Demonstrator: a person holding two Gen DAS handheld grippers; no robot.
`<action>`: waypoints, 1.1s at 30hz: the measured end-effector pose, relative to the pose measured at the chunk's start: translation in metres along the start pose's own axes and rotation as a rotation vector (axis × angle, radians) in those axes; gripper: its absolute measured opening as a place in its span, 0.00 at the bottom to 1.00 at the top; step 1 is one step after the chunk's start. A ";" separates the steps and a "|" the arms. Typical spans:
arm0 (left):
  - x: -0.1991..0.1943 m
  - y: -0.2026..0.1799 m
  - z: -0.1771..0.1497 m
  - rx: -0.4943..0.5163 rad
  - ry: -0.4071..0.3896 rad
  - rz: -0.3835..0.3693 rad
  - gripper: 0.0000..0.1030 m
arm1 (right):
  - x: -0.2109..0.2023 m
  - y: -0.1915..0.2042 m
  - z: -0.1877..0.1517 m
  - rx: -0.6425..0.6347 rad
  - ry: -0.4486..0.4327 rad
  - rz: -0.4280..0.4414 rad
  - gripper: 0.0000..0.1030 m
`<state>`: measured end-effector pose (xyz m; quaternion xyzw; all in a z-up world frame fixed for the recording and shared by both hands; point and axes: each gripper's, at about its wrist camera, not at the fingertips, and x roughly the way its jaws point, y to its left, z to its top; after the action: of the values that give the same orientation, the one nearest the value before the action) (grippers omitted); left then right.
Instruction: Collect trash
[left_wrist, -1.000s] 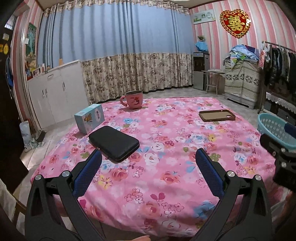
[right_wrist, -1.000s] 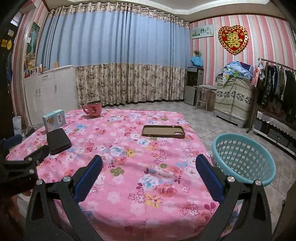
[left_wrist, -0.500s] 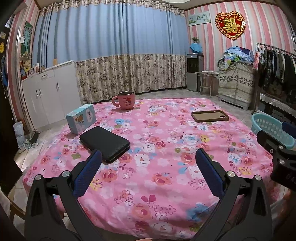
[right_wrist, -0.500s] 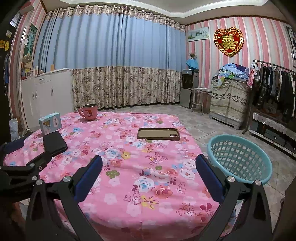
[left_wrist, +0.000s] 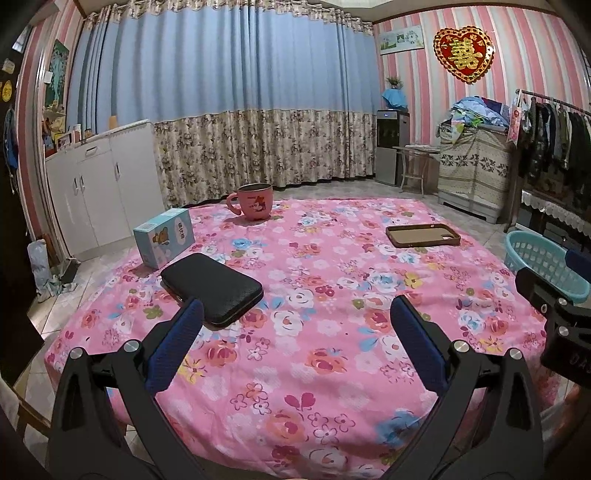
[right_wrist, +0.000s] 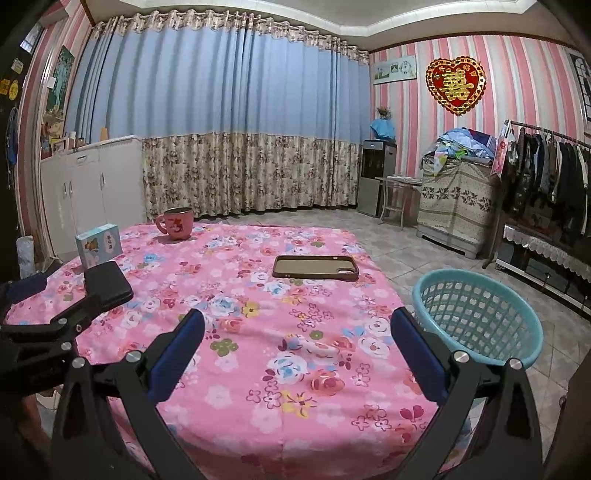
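Note:
A table under a pink flowered cloth carries a pink mug, a light blue carton, a black zip case and a brown phone case. A teal mesh basket stands on the floor off the table's right side. My left gripper is open over the near edge, its left finger by the black case. My right gripper is open and holds nothing, with the basket beyond its right finger.
White cabinets line the left wall and a crumpled bag lies on the floor there. A covered chest, a clothes rack and a small stool stand at the right. Tiled floor lies beyond the table.
Both grippers have drawn back and risen a little from the table, so more of the cloth's near edge and the room shows. Both stay open. Nothing on the table has moved.

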<state>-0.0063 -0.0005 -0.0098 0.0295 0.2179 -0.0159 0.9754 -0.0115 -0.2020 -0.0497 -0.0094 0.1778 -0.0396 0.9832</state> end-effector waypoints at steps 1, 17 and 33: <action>-0.001 0.000 0.000 0.000 -0.001 0.002 0.95 | 0.000 0.000 0.000 0.000 0.000 0.001 0.96; -0.004 0.005 -0.002 0.001 -0.011 0.026 0.95 | 0.003 0.002 -0.002 0.002 0.006 0.011 0.96; -0.006 0.006 -0.001 0.003 -0.017 0.031 0.95 | 0.003 0.003 -0.003 0.002 0.006 0.014 0.96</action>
<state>-0.0119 0.0057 -0.0079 0.0341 0.2090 -0.0014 0.9773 -0.0098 -0.1995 -0.0535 -0.0072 0.1809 -0.0329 0.9829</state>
